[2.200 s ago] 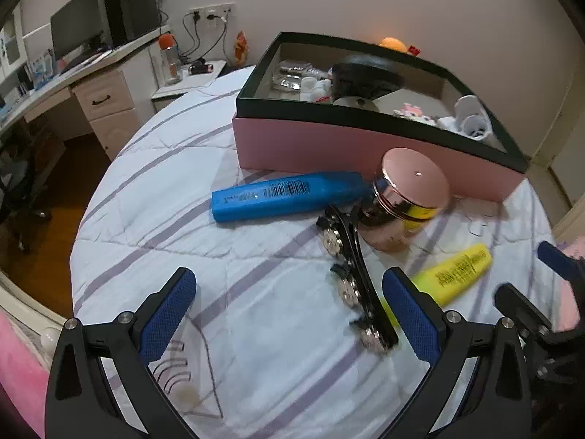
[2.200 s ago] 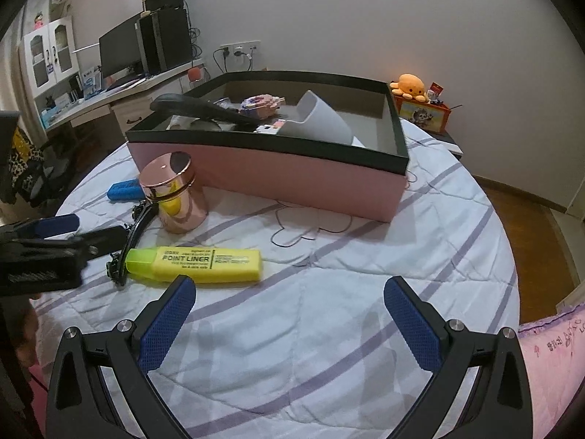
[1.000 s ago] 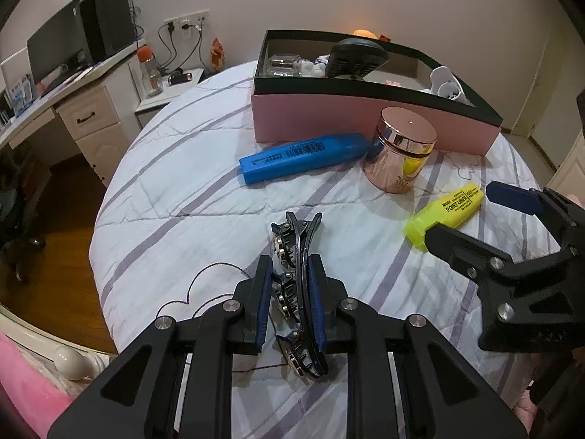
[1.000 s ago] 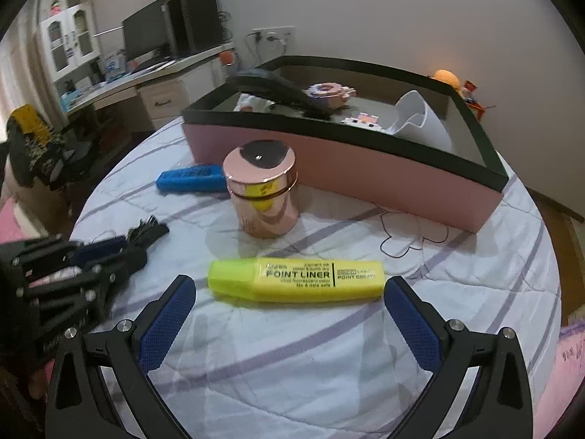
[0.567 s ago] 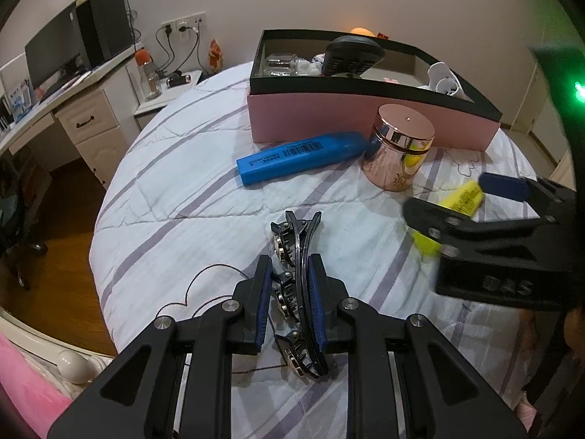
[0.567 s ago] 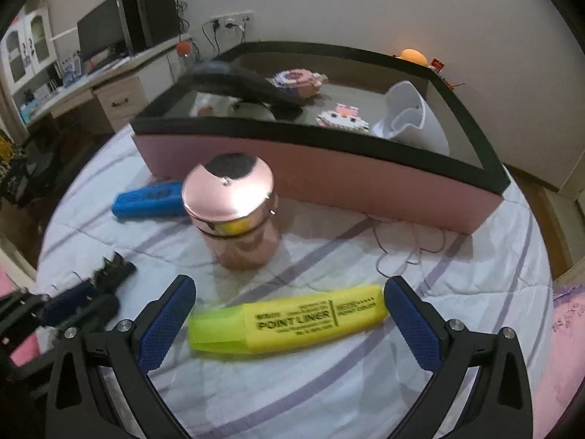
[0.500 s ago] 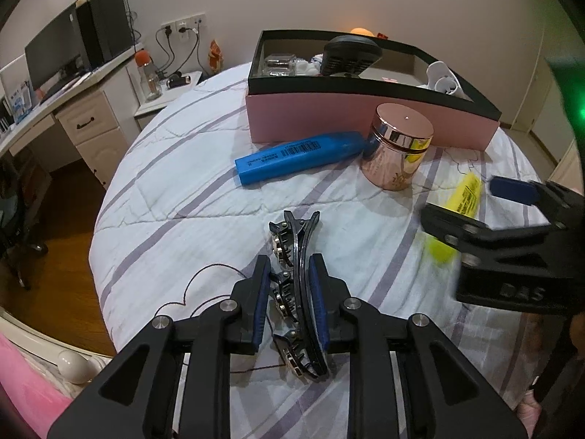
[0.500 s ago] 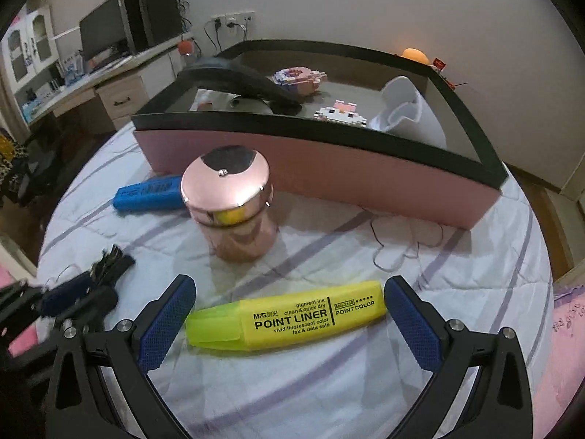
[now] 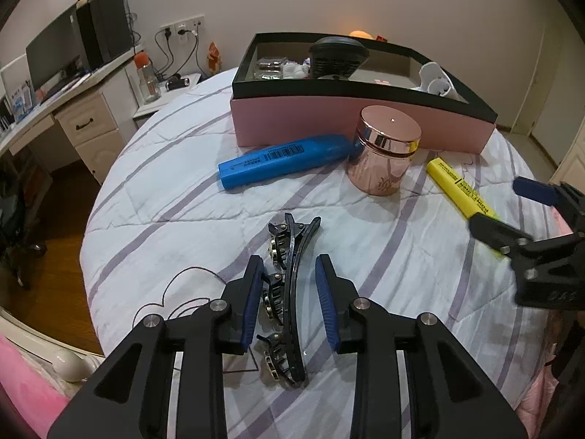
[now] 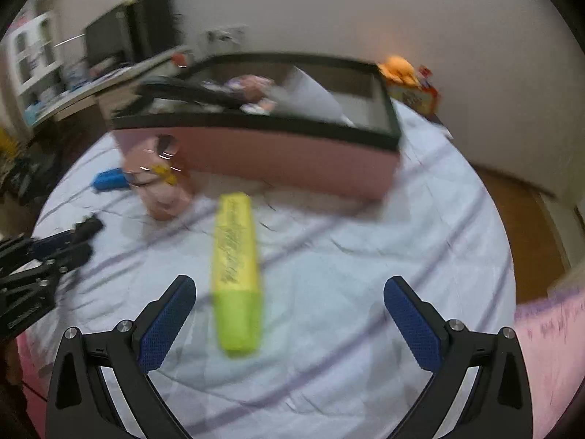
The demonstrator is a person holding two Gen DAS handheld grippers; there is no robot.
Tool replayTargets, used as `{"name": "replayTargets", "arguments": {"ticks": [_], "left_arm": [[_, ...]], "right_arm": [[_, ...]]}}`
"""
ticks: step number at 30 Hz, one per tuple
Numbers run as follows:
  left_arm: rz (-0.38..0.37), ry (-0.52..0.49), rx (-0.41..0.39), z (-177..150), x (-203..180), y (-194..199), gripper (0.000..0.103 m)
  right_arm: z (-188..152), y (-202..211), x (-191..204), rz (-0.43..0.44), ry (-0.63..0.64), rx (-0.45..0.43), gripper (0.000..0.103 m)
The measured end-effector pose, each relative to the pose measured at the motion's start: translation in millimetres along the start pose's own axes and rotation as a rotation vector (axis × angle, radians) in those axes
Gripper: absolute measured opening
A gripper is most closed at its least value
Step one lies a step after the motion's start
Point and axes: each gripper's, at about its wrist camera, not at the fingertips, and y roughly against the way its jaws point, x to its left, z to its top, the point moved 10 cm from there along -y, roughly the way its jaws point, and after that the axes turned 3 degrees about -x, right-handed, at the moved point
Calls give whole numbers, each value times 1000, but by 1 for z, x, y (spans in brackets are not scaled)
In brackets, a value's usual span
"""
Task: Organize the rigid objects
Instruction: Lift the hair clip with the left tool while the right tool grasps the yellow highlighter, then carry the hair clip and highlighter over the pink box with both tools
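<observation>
A black hair clip [image 9: 292,292] with metal studs lies on the striped bedspread between the pads of my left gripper [image 9: 289,259]. The jaws are opening, and a gap shows on both sides of the clip. My right gripper [image 10: 290,281] is open over a yellow highlighter [image 10: 236,256], which lies lengthwise nearer the left finger; this view is blurred. In the left wrist view the right gripper [image 9: 502,205] covers the near end of the highlighter [image 9: 457,186]. A blue marker [image 9: 285,161] and a rose-gold jar [image 9: 384,153] sit before the pink box [image 9: 329,124].
The pink box with a black rim [image 10: 292,157] holds a dark brush, a white cup and small items. A desk with drawers [image 9: 87,128] and a monitor stand left of the bed. An orange plush toy [image 10: 398,66] sits behind the box. Wooden floor lies beyond the bed's edge.
My left gripper's jaws have parted from the hair clip, which stays on the bed. My right gripper has swung, so the yellow highlighter now runs lengthwise between its fingers.
</observation>
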Motion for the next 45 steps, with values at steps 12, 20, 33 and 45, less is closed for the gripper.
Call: {"name": "replayTargets", "arguments": {"ticks": [12,20,33,45], "left_arm": [[-55,-111,-28,-3,-24,-9,99],[-57,-53,-62,0,-13,-1,96],[-68,16,-72,7,6,-3,54],[-24,-22,-63,2,2,6,19]], "right_arm": [[4,-23,14,59,32,34,59],[2,-24,17,58,29,30,61],[3,-24,22,94,34,23,66],[4,-16,18,83,22,-9,27]]}}
